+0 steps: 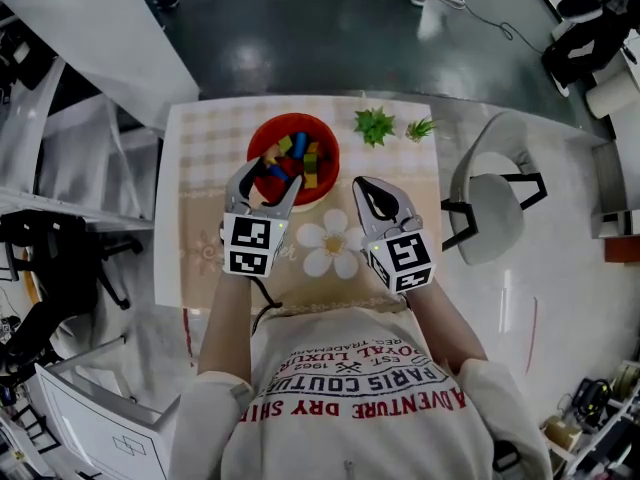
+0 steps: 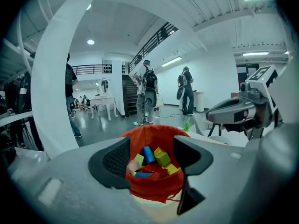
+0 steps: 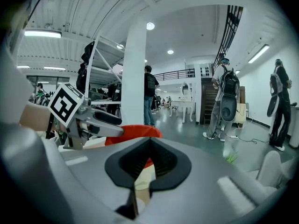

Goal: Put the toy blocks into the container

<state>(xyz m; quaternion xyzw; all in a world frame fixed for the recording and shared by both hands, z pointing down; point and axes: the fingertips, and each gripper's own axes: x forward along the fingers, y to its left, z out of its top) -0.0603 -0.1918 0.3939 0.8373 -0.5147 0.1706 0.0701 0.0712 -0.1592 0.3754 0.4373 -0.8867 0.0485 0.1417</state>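
Hovering over round red bowl (image 1: 327, 144) of coloured blocks (image 1: 299, 148): left gripper (image 2: 150, 158), jaws apart, empty | right gripper (image 3: 148, 158) sitting closed | spiky plants (image 1: 375, 125) standing behind

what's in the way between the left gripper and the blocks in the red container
Nothing visible. The left gripper hangs over the open red container with its fingers apart and nothing between them. The toy blocks lie uncovered inside, straight ahead of the fingers.

Red container (image 2: 154, 186), multicoloured blocks (image 2: 162, 158) (blue, green, yellow), checked tablecloth (image 1: 208, 148)
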